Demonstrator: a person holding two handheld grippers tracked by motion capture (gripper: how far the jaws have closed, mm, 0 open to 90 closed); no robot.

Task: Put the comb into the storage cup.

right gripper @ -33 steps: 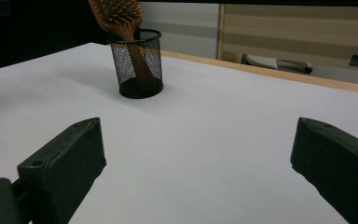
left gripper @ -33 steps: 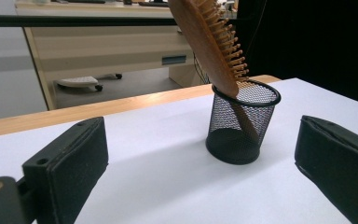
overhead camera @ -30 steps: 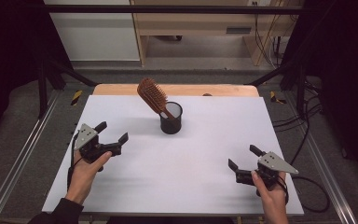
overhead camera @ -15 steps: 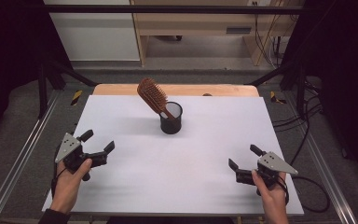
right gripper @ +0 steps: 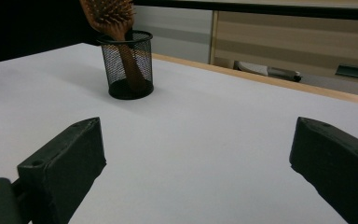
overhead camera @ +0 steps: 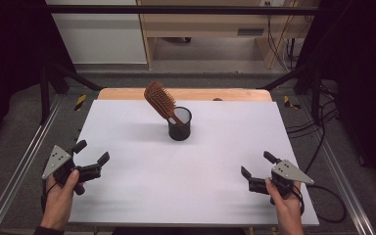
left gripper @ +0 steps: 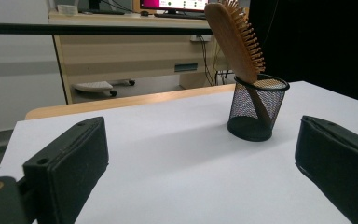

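A wooden hairbrush stands handle-down in a black mesh cup near the back middle of the white table, leaning to the left. The left gripper view has the hairbrush and cup ahead to the right. From the right gripper view the cup and hairbrush stand far ahead on the left. My left gripper rests open at the table's left edge, nothing between its jaws. My right gripper sits open near the front right, also holding nothing.
A wooden strip runs along the table's back edge. Metal rails flank the table on both sides. Cables trail off the right side. A wooden cabinet stands on the floor behind.
My left gripper has moved back towards the person and leftwards, out to the table's left edge, still open. The right gripper, hairbrush and cup have not moved.
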